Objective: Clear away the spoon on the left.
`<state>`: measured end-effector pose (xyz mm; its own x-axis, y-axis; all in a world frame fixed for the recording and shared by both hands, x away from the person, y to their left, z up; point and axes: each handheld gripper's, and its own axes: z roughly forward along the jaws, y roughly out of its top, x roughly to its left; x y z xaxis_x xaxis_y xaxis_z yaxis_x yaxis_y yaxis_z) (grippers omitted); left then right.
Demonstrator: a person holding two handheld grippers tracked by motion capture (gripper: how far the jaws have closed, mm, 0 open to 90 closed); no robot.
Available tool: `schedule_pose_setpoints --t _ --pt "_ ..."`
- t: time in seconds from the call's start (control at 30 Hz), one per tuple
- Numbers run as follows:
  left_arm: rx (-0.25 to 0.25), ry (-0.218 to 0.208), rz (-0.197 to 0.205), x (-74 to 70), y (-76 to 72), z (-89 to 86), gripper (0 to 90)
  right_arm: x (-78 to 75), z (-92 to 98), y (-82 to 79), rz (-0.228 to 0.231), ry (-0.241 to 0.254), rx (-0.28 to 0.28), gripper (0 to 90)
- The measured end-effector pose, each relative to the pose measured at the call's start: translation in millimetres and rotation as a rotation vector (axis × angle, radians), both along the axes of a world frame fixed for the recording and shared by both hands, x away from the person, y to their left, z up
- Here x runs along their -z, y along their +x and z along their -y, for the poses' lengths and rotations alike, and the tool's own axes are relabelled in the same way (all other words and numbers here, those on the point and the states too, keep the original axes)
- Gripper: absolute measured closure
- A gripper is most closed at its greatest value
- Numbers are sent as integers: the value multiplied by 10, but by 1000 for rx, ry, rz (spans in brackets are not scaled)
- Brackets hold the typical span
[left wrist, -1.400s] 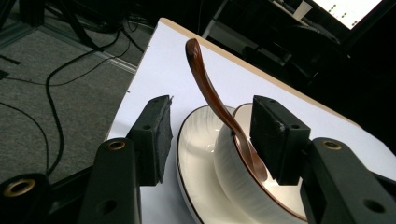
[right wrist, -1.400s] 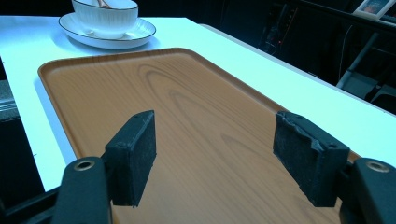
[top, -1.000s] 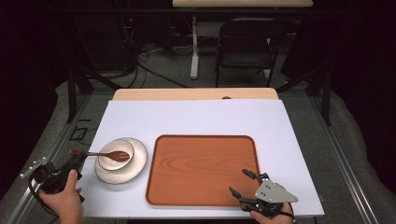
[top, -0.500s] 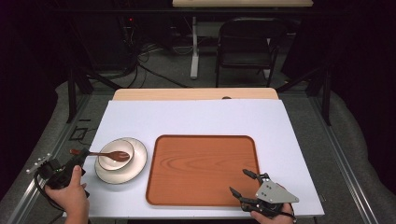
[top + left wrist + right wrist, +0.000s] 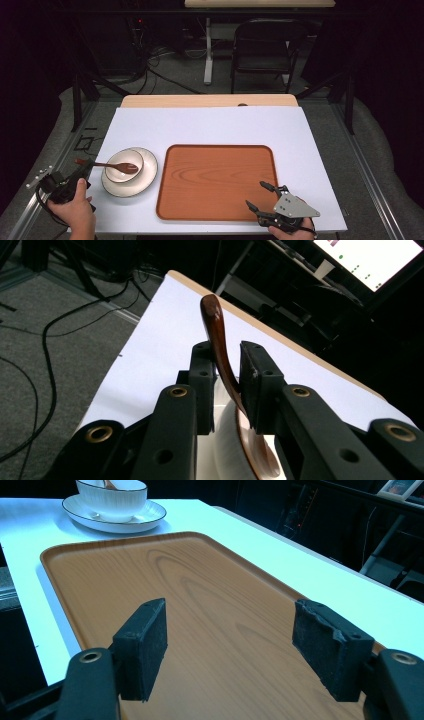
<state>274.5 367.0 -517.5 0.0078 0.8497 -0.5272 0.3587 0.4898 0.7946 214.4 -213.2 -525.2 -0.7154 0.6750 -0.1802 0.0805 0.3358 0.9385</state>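
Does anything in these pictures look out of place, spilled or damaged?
Nothing stands out. The brown wooden spoon rests in the white ceramic bowl on its white plate; the orange-brown wooden tray lies square and bare.

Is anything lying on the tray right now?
No, the tray is bare in the high view, and the right gripper hangs open over bare wood.
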Motion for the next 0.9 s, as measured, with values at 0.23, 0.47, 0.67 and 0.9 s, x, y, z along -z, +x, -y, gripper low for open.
schedule_pose_setpoints --t 0.23,0.47,0.67,0.9 --pt "41 69 46 -109 -58 109 796 -1 -2 -1 0 -2 -3 299" --pt "84 155 86 -216 -130 237 823 -4 0 -1 2 -1 -3 299" --pt "119 214 107 -285 -155 360 842 -7 2 -3 5 -1 -5 300" --pt "141 344 119 -362 -175 538 843 -9 5 -3 6 -1 -5 300"
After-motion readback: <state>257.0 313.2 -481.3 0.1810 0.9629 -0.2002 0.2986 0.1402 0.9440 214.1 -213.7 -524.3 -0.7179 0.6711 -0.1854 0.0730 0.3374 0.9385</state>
